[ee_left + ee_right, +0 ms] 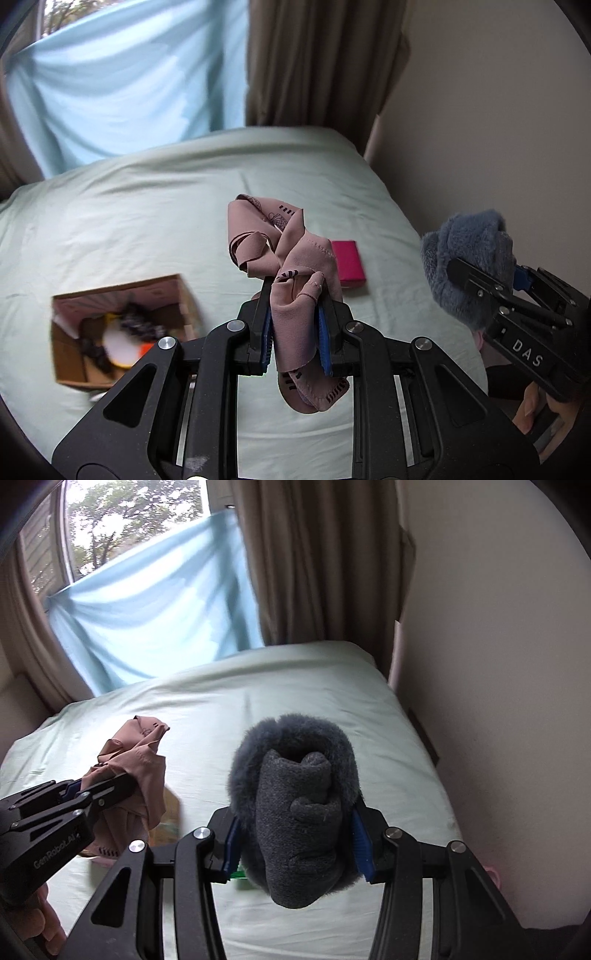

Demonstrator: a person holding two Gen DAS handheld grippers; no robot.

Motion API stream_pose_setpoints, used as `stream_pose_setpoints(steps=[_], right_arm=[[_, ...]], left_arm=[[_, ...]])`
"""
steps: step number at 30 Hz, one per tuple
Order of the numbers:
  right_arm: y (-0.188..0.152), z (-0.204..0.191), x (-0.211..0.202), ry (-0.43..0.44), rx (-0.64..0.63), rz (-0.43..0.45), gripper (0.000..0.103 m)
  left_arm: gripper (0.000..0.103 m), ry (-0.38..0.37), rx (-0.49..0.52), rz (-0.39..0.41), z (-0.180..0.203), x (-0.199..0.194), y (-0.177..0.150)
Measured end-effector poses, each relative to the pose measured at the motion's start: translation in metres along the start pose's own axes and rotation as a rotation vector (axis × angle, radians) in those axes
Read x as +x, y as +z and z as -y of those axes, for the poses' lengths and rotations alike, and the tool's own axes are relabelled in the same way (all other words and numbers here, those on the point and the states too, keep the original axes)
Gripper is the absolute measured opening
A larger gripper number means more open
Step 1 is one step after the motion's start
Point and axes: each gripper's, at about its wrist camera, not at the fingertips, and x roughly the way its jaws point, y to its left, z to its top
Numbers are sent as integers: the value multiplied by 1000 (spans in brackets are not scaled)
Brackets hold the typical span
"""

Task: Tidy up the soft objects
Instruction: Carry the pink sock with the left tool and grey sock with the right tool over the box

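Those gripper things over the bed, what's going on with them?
A person is tidying soft items with a handheld gripper in each hand. The left gripper is shut on a crumpled pink cloth, held above the pale green bed. The right gripper is clamped on a fuzzy grey-blue sock, also held in the air. An open cardboard box with things already in it sits on the bed, and a pink booklet lies nearby.

We look steeply down from above the bed point(147, 206) in both wrist views, facing the blue sheet point(122, 85) at its far end. Both share that bed and sheet; each view catches the other gripper at its edge.
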Motion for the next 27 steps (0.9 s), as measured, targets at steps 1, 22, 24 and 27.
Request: stream_pose_setpoints(steps=[1,22,24,27], right_arm=[[1,-10,-4,8,-5,4,45],[14,-254,7,224,-130,-8,45],[9,-271,14,224,-122,-35,45],[2,-292,37,222,-100,-96,45]], left_arm=[[17,7,-8,8,-7,-9,0],[17,204,-229,14,-271,-104,-40],[17,203,-240,-12,-291,-97,-46],[17,199,-248,-61,-314,-86,-54]])
